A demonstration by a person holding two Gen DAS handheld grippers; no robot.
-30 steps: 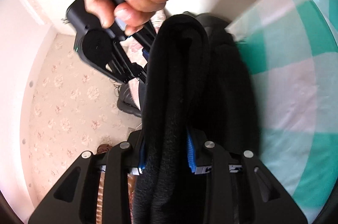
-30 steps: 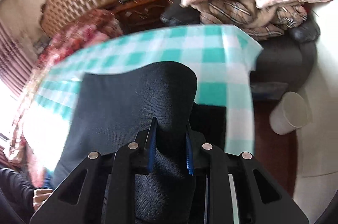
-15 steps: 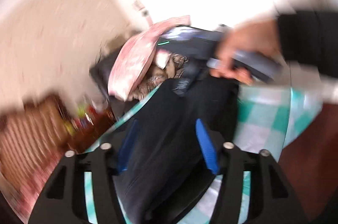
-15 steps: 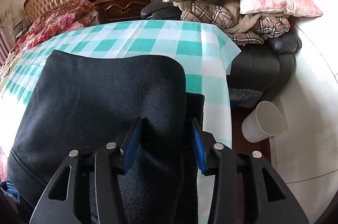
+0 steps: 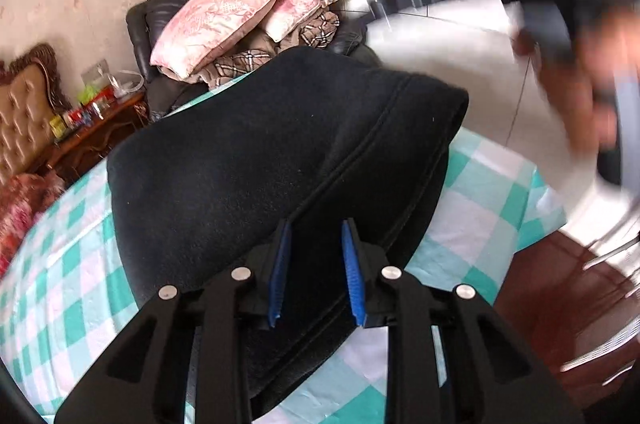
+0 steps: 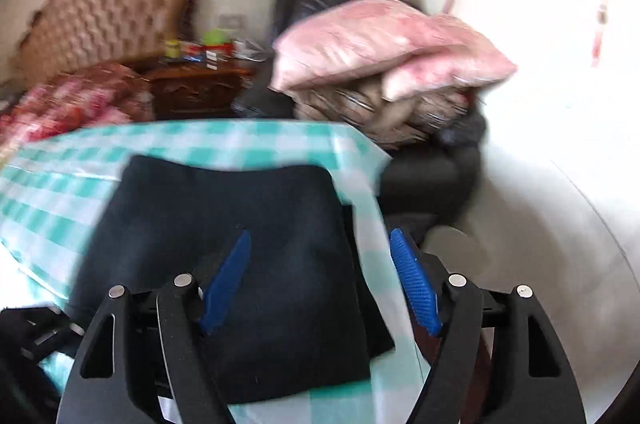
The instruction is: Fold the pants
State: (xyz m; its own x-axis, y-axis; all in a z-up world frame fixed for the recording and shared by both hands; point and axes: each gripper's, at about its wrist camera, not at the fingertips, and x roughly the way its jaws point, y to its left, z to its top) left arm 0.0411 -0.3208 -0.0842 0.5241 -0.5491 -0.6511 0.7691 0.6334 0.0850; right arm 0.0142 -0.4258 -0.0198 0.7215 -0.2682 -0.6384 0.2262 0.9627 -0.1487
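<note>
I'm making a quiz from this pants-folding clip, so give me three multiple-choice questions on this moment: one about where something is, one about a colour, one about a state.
1. Where do the pants lie?
A. on the checked cloth
B. on the floor
C. on the pink pillows

2. What colour are the checks of the cloth?
A. red and white
B. teal and white
C. all black

3. How does the right hand-held gripper stand?
A. clamped on the pants
B. clamped on a pillow
C. apart, gripping nothing

Answers:
1 A: the folded dark pants rest on the cloth-covered table.
2 B: teal and white squares show around the pants.
3 C: its blue pads stand wide apart and are opening, with the pants lying below them, not pinched.
</note>
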